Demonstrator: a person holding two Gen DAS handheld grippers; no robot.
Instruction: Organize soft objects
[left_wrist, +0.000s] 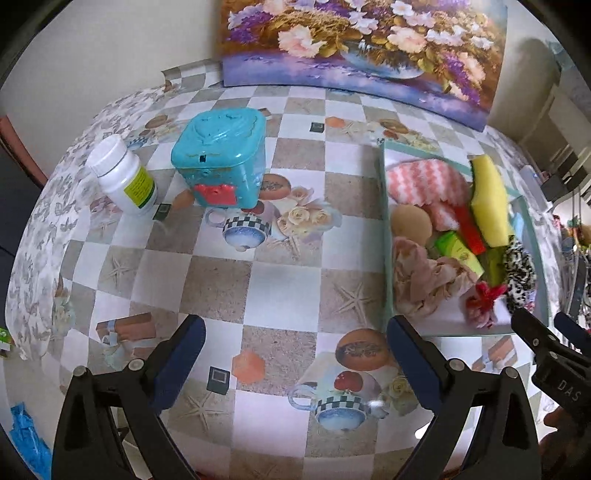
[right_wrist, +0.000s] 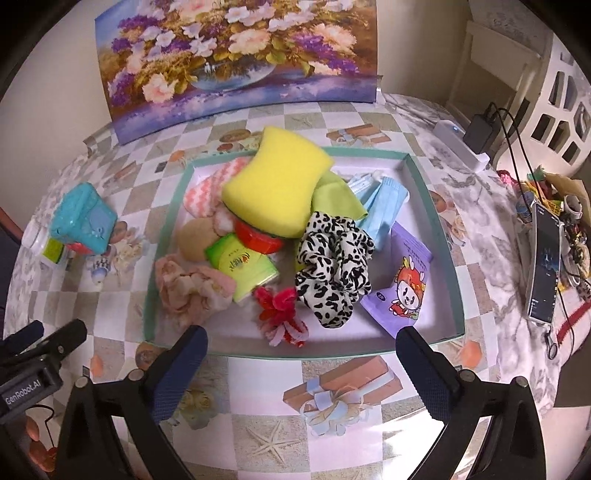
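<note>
A shallow teal-rimmed tray (right_wrist: 436, 206) holds the soft things: a yellow sponge (right_wrist: 275, 181), a leopard-print scrunchie (right_wrist: 332, 266), a pink cloth (right_wrist: 188, 284), a pink-white zigzag cloth (right_wrist: 207, 192), a red-pink pompom tie (right_wrist: 280, 314), blue face masks (right_wrist: 384, 199), a green tissue pack (right_wrist: 243, 266) and a purple packet (right_wrist: 402, 280). My right gripper (right_wrist: 301, 341) is open and empty just in front of the tray's near rim. My left gripper (left_wrist: 295, 330) is open and empty over the table, left of the tray (left_wrist: 384, 229).
A teal plastic box (left_wrist: 221, 158) and a white pill bottle (left_wrist: 122, 173) stand on the checkered tablecloth at the left. A flower painting (right_wrist: 236, 59) leans on the wall behind. A phone (right_wrist: 545, 266), charger (right_wrist: 480, 133) and clutter lie at the right.
</note>
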